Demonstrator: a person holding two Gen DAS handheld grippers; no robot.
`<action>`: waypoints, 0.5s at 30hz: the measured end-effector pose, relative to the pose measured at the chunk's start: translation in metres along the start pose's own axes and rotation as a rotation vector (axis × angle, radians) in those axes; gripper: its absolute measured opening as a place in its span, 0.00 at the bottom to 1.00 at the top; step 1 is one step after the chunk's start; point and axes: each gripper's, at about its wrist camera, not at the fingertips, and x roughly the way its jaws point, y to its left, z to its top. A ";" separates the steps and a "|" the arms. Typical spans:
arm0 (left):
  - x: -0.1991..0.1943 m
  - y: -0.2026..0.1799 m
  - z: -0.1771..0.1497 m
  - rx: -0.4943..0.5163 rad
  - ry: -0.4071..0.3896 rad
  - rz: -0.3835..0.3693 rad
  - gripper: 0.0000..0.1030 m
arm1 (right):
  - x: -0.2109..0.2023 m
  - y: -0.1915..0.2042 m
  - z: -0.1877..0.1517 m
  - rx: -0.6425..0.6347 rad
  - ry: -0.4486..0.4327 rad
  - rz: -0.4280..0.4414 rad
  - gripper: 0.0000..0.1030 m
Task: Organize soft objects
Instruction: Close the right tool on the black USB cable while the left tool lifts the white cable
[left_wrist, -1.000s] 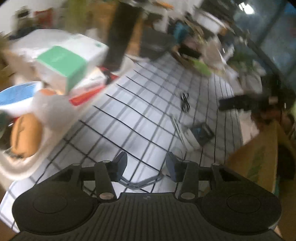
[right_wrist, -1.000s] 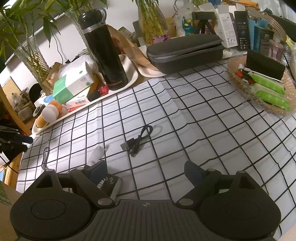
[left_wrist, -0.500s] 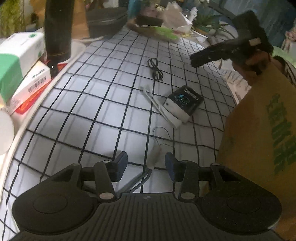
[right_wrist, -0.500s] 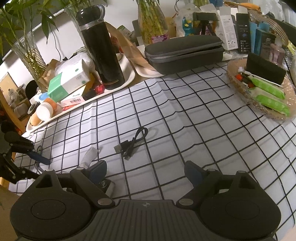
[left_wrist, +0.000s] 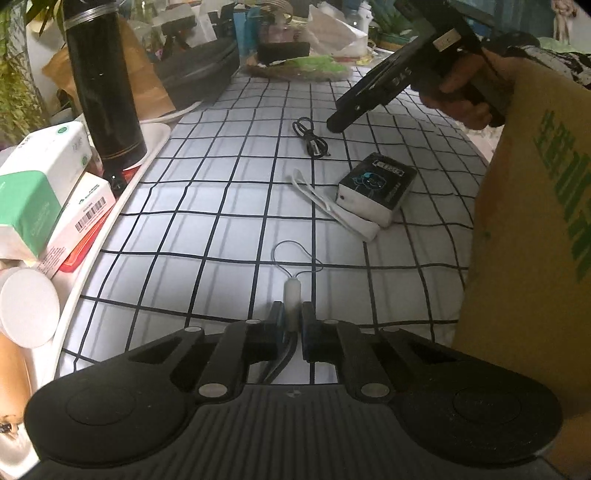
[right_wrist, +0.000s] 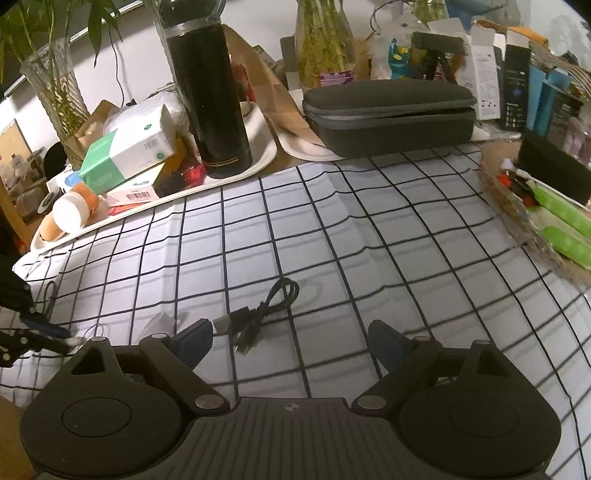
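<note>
Two fingers of the left gripper (left_wrist: 291, 320) were clenched on a small white tag-like piece with a thin cord loop (left_wrist: 292, 293), its long axis running straight out ahead of the fingers and the loop lying on the checked cloth of the surface (left_wrist: 207, 192) just beyond them. A grey cord trailed back under the same gripper. Taking that white piece as the landmark, a black-and-white box (left_wrist: 376, 192) with a folded white strap (left_wrist: 332, 208) against it lay further ahead and to the right, and a coiled black USB cable (left_wrist: 310, 138) lay beyond that, further still. A cardboard box (left_wrist: 532, 229) stood close on the right of the landmark, probably where the piece was meant to go, so the next move looked like a short swing rightward by the left hand.

The right gripper (right_wrist: 290, 338) hung with its fingers spread wide and nothing between them, directly over the black cable (right_wrist: 258, 314), whose length ran from the left finger away toward the upper right. That hand was plainly the nearer one to the cable. A white tray (left_wrist: 110, 218) of cartons and a black flask (left_wrist: 103, 85) sat to the landmark's left.
</note>
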 end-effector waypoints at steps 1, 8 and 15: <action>0.000 0.001 0.000 -0.011 -0.001 0.000 0.09 | 0.004 0.002 0.001 -0.010 0.001 0.002 0.89; -0.001 0.008 0.001 -0.088 0.001 0.010 0.09 | 0.023 0.016 0.000 -0.084 0.009 0.041 0.67; -0.009 0.017 0.004 -0.171 -0.022 0.043 0.09 | 0.033 0.021 0.001 -0.092 -0.001 0.051 0.50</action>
